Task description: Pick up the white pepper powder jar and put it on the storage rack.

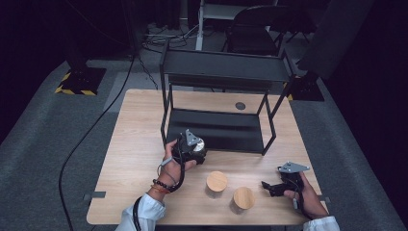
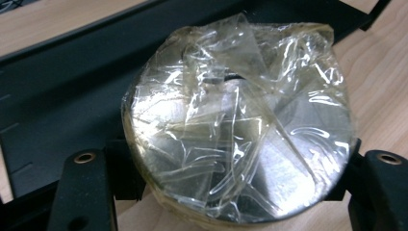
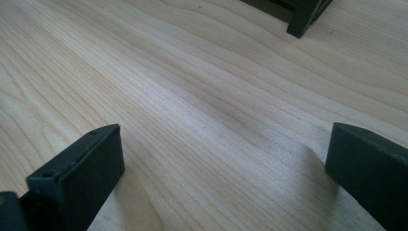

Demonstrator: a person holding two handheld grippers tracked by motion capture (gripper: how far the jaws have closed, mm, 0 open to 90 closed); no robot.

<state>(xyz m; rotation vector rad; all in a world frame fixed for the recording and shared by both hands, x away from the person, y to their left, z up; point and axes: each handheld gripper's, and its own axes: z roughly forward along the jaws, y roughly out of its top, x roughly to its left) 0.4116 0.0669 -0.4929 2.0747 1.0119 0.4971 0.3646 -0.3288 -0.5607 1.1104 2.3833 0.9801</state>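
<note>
My left gripper (image 1: 198,147) is shut on a round silvery tin (image 2: 238,130) covered with crinkled clear tape. The tin sits tilted between the two black jaws, just in front of the black shelf's lower deck (image 1: 216,130). Two round containers with wooden lids (image 1: 217,181) (image 1: 243,197) stand on the table near its front edge. My right gripper (image 1: 267,186) rests low at the front right, open, with bare wood (image 3: 211,120) between its jaws.
A black two-tier metal shelf (image 1: 226,67) stands on the far half of the wooden table (image 1: 130,144); one of its legs (image 3: 305,17) appears in the right gripper view. A small dark disc (image 1: 240,106) lies behind the shelf. Chairs and cables sit beyond the table.
</note>
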